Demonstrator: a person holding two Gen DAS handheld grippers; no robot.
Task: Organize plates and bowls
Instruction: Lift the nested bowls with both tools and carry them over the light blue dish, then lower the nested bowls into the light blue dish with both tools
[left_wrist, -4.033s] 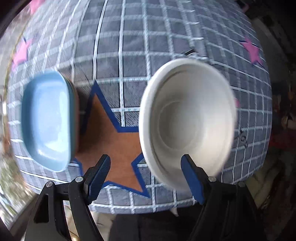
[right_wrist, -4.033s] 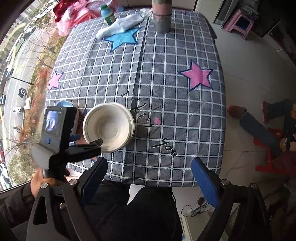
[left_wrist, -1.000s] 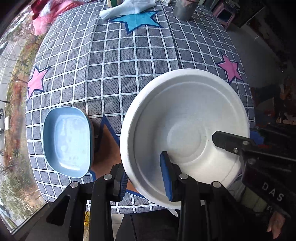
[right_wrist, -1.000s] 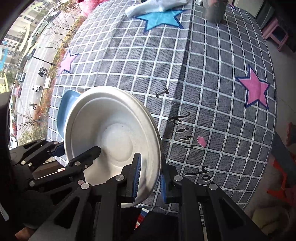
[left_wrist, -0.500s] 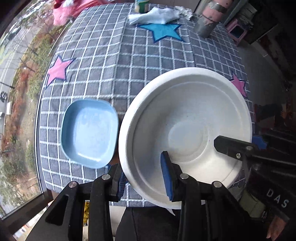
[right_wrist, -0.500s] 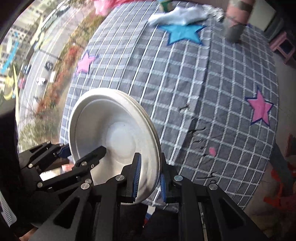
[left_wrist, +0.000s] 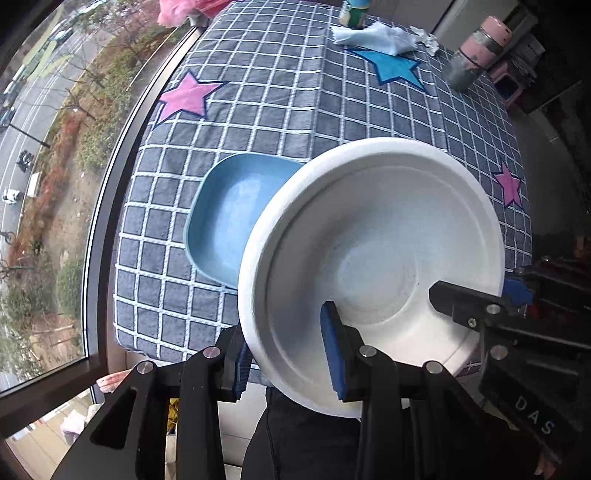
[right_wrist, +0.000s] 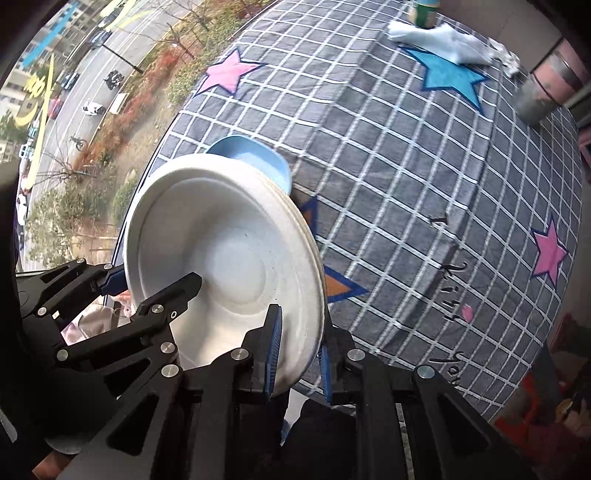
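I'm pinching the white bowl's (left_wrist: 373, 266) rim from opposite sides, left gripper (left_wrist: 290, 356) and right gripper (right_wrist: 297, 349) both clamped, carrying it level above the blue plate (left_wrist: 229, 218) near the table's (left_wrist: 295, 96) window edge for stacking.

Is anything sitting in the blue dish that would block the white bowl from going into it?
Nothing visible. The blue dish looks empty where it shows, though the white bowl, held over it by both hand-held grippers, hides its near corner.
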